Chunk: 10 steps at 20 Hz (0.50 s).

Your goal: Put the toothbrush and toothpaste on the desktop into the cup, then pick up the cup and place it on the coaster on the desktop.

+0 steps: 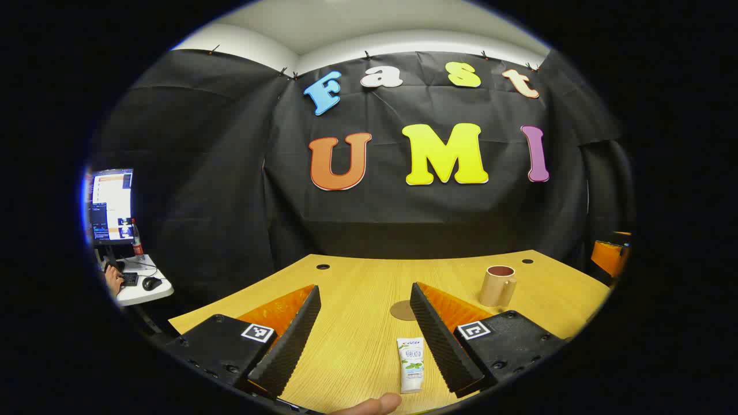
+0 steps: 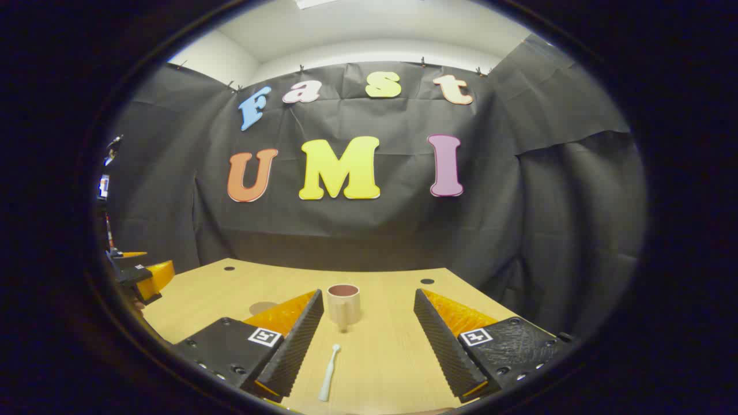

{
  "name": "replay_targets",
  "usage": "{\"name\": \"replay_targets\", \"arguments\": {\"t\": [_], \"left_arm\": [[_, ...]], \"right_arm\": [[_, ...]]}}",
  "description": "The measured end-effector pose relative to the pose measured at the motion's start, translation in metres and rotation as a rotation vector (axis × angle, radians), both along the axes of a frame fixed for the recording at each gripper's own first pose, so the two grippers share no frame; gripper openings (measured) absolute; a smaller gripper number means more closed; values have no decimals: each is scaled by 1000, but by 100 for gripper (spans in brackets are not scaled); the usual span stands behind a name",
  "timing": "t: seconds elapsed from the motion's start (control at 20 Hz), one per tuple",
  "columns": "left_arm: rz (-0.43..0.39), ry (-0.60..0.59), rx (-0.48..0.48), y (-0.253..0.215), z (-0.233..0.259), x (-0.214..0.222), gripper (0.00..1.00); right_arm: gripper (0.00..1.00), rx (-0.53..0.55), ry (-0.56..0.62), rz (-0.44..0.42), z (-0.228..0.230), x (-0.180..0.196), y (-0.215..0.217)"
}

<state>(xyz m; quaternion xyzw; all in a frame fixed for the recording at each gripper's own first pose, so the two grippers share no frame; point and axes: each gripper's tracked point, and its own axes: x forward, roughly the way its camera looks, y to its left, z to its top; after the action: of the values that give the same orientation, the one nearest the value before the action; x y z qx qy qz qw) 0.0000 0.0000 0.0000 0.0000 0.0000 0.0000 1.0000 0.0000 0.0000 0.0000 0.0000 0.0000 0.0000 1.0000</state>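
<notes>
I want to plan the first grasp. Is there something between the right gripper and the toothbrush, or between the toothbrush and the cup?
Nothing visible. The toothbrush lies on bare desktop between the open right gripper fingers, and the cup stands just beyond it with clear wood between.

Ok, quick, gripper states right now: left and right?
Left gripper: jaws open, empty, toothpaste lying on the desk between them.
Right gripper: jaws open, empty, toothbrush on the desk between them.
</notes>
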Motion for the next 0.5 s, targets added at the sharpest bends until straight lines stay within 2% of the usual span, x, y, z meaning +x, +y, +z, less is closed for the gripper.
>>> {"name": "replay_targets", "arguments": {"t": [0.5], "left_arm": [[-39,-25,-14,-9,2,-7,99]], "right_arm": [[95,-2,-7,-16,-2,-4,9]]}}
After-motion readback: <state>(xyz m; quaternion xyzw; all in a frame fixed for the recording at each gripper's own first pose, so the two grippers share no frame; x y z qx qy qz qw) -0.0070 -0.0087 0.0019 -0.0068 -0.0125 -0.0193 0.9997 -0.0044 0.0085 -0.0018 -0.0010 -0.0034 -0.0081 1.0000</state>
